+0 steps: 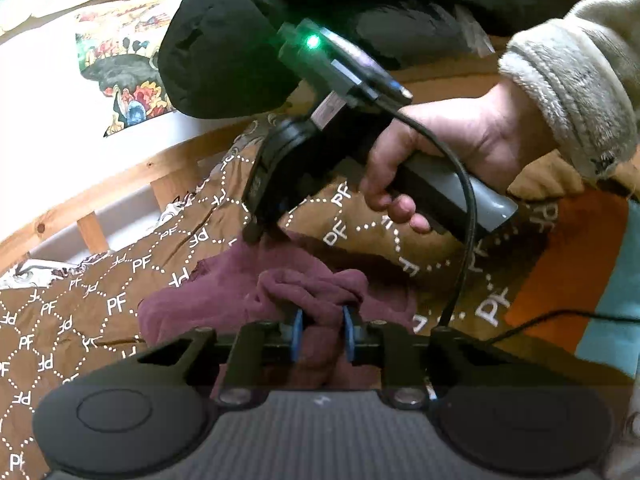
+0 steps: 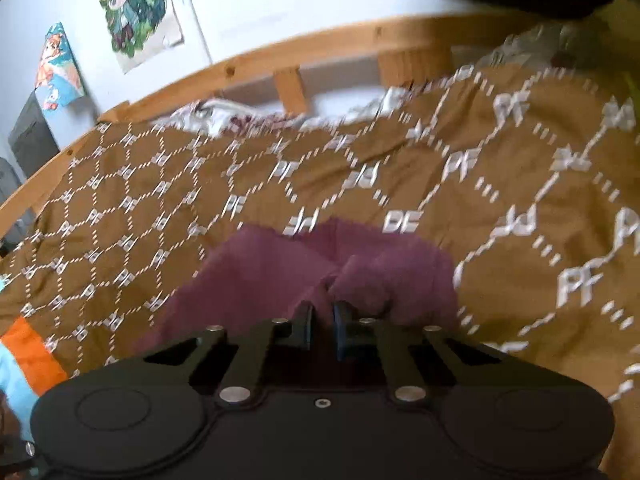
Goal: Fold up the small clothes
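Note:
A small maroon garment [image 1: 224, 304] lies crumpled on a brown bedspread [image 1: 80, 320] printed with white "PF" letters. My left gripper [image 1: 322, 328] is shut on a bunched fold of it, and cloth fills the gap between the blue pads [image 1: 298, 332]. In the left wrist view a person's hand [image 1: 452, 148] holds my right gripper [image 1: 256, 228], whose tips meet the garment's far edge. In the right wrist view, which is blurred, the right gripper [image 2: 323, 320] has its fingers nearly together on a puckered edge of the maroon garment [image 2: 256, 280].
A wooden bed rail [image 1: 120, 176] runs along the far side, with a white wall and posters [image 2: 136, 12] behind. A black jacket [image 1: 224, 48] lies beyond the right gripper. An orange and light blue cloth [image 1: 576, 256] lies at the right. A black cable [image 1: 468, 208] hangs from the right gripper.

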`<state>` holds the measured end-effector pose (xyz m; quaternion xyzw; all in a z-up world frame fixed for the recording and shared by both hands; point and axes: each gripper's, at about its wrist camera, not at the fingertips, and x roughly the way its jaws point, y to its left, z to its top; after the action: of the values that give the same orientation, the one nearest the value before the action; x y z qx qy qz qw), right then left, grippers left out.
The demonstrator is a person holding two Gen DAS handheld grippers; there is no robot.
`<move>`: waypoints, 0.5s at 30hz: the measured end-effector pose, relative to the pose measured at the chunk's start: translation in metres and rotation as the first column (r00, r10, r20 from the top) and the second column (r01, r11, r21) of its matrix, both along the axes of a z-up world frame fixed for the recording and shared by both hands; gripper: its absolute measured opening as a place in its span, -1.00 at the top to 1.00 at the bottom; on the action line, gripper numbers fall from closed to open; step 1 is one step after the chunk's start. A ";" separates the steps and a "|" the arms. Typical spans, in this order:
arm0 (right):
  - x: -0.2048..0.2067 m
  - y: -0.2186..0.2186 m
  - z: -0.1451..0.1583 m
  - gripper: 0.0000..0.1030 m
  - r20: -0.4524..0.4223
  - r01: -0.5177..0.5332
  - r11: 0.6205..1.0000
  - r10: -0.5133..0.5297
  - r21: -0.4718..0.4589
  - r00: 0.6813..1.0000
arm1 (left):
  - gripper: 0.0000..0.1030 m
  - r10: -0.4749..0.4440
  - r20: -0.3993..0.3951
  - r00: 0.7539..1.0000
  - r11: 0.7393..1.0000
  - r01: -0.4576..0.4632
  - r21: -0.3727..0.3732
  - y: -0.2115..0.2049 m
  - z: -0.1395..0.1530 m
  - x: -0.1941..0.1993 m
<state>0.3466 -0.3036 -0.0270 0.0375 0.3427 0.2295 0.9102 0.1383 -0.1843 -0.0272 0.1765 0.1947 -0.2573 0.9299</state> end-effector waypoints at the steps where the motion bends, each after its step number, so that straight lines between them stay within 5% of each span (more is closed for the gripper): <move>1: -0.001 -0.003 0.007 0.88 0.037 0.006 1.000 -0.006 0.000 0.999 | 0.57 -0.001 0.014 1.000 1.000 0.001 0.001 -0.002 0.002 0.000; 8: -0.004 -0.024 0.033 0.89 0.164 0.046 0.998 -0.040 -0.030 0.986 | 0.57 -0.076 0.067 0.995 0.996 0.073 0.047 -0.025 0.008 0.007; 15: 0.008 -0.047 0.001 0.95 0.065 0.126 0.991 -0.122 -0.051 0.990 | 0.53 -0.089 -0.004 0.996 0.990 0.089 0.111 -0.038 -0.015 0.011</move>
<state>0.3550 -0.3506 -0.0263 0.0267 0.3176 0.1641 0.9335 0.1498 -0.2220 -0.0422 0.2366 0.2003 -0.2874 0.9063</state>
